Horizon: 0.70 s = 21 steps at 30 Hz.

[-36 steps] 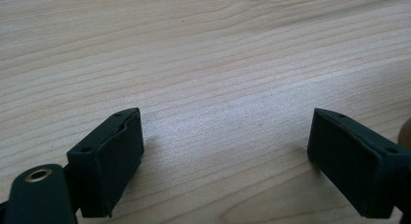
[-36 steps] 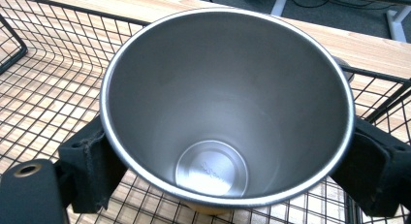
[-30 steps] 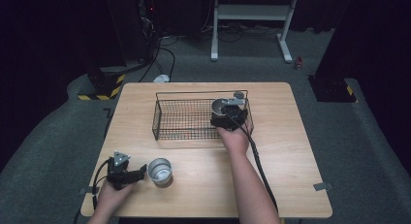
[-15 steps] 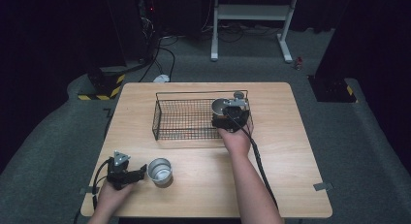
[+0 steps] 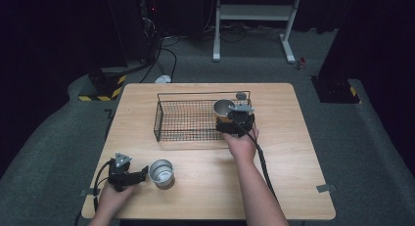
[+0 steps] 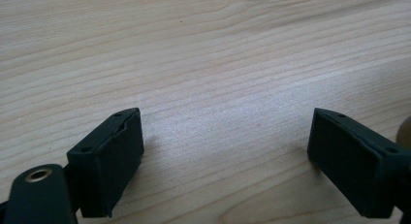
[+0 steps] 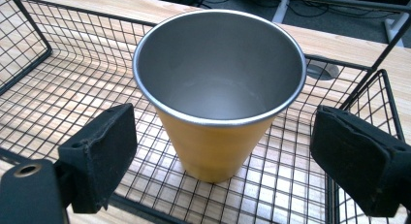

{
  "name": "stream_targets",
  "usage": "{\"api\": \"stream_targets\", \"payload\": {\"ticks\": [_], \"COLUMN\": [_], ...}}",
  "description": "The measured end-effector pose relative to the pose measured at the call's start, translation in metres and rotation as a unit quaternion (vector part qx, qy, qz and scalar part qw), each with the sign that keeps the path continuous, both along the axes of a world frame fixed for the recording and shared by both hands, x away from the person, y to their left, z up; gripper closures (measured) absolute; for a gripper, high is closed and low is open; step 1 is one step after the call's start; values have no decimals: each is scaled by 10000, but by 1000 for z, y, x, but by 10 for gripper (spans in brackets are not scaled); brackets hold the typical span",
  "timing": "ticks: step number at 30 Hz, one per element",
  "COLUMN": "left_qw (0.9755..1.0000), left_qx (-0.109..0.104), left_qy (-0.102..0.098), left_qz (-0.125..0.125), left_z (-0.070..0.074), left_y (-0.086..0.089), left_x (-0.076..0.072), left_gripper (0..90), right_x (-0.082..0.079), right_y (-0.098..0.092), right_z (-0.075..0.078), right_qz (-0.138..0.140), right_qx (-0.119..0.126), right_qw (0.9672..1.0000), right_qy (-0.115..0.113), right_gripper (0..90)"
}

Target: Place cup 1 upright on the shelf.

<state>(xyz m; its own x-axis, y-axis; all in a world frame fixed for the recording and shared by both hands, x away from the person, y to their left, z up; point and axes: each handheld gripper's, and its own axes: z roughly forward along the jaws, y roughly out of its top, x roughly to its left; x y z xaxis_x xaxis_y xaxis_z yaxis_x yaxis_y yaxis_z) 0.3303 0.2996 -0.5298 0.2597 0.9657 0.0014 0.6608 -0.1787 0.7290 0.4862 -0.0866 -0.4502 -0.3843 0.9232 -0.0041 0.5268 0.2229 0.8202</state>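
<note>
A yellow cup [image 5: 223, 108] with a steel inside stands upright on the floor of a black wire basket [image 5: 161, 121], near its right end. In the right gripper view the cup [image 7: 218, 88] rises just beyond my right gripper [image 7: 225, 122], whose jaws stand wide on either side without touching it. From above, the right gripper [image 5: 235, 119] hangs over the basket's near right corner. A silver cup [image 5: 161, 172] stands on the table near the front left. My left gripper [image 5: 142, 174] lies just left of it, pointing at it. Its jaws are apart over bare wood in the left gripper view [image 6: 228, 132].
The wooden table [image 5: 293, 157] ends close behind the basket and close in front of my left hand. A small grey disc [image 5: 241, 95] lies on the wood just behind the basket's far right corner. Basket wire [image 7: 48, 88] surrounds the yellow cup.
My right gripper has drawn back slightly toward the near side, so more of the yellow cup's rim shows beyond it. The left gripper and the silver cup have not moved.
</note>
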Motion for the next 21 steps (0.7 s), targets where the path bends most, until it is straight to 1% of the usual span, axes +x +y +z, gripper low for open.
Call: {"api": "stream_targets", "payload": {"ticks": [6, 9, 11, 21], "left_qw": [10000, 10000, 10000, 10000], "left_qx": [1, 3, 3, 3], "left_qy": [2, 12, 11, 11], "left_qz": [-2, -12, -12, -11], "left_z": [0, 0, 0, 0], "left_y": [0, 0, 0, 0], "left_x": [0, 0, 0, 0], "left_gripper": [133, 133, 133, 133], "right_x": [-8, -15, -18, -31], "right_y": [-3, -4, -5, -11], "right_z": [1, 3, 4, 5], "right_qz": [39, 73, 116, 149], "right_qx": [32, 45, 20, 43], "right_qw": [10000, 9999, 9998, 9996], "right_qy": [-66, -109, -148, -235], "right_gripper": [100, 99, 100, 100]}}
